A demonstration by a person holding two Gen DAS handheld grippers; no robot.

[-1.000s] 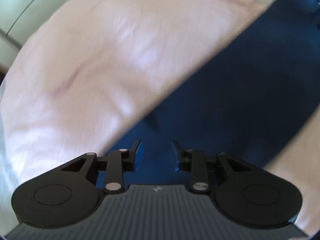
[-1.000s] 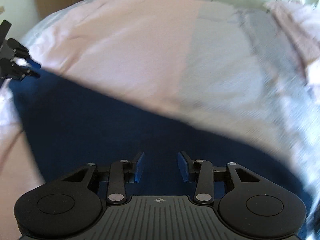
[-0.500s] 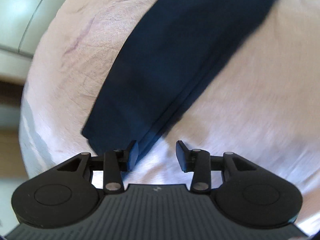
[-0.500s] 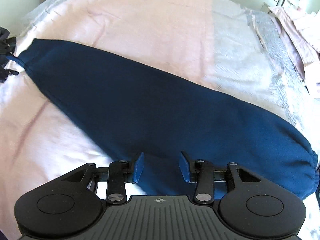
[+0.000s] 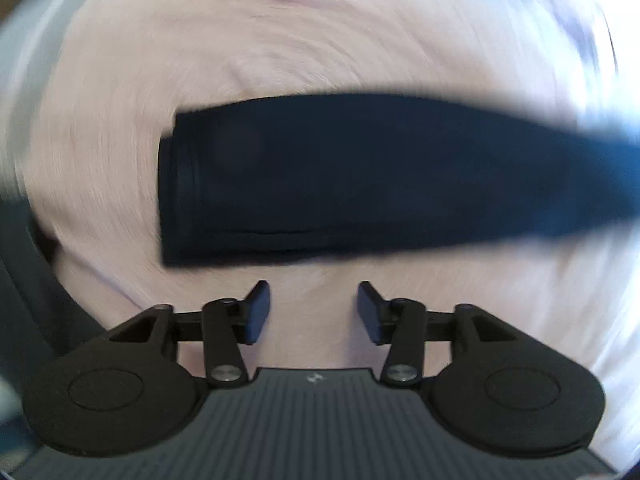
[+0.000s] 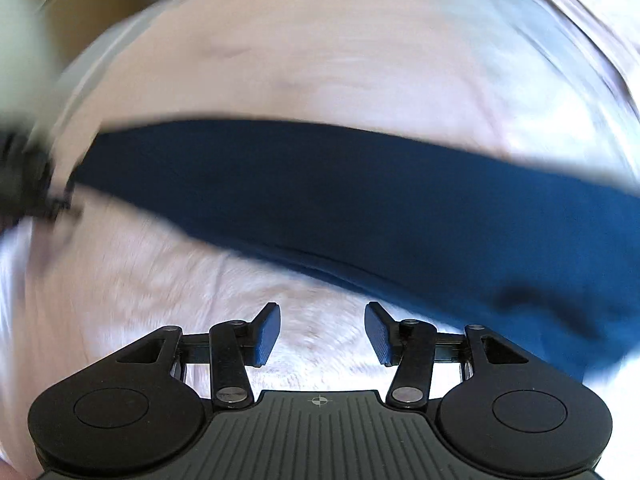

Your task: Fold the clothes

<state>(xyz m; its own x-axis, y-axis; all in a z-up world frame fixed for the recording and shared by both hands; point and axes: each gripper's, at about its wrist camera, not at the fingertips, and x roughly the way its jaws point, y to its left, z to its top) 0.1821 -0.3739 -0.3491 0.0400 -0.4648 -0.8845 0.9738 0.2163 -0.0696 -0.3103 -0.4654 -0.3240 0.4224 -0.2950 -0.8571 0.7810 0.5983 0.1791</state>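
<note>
A navy blue garment, folded into a long band, lies flat across the pale pink bedspread. Its squared end is at the left in the left wrist view. It also shows in the right wrist view, running from left to lower right. My left gripper is open and empty, just short of the garment's near edge. My right gripper is open and empty over the bedspread, close to the garment's near edge. Both views are motion-blurred.
The left gripper shows as a dark blurred shape at the left edge of the right wrist view, by the garment's end. A grey-striped part of the bedding lies at the far right.
Both grippers have pulled back from the garment and swung round, so it now lies crosswise ahead of them. The fingers, earlier over the cloth, are now over bare bedspread.
</note>
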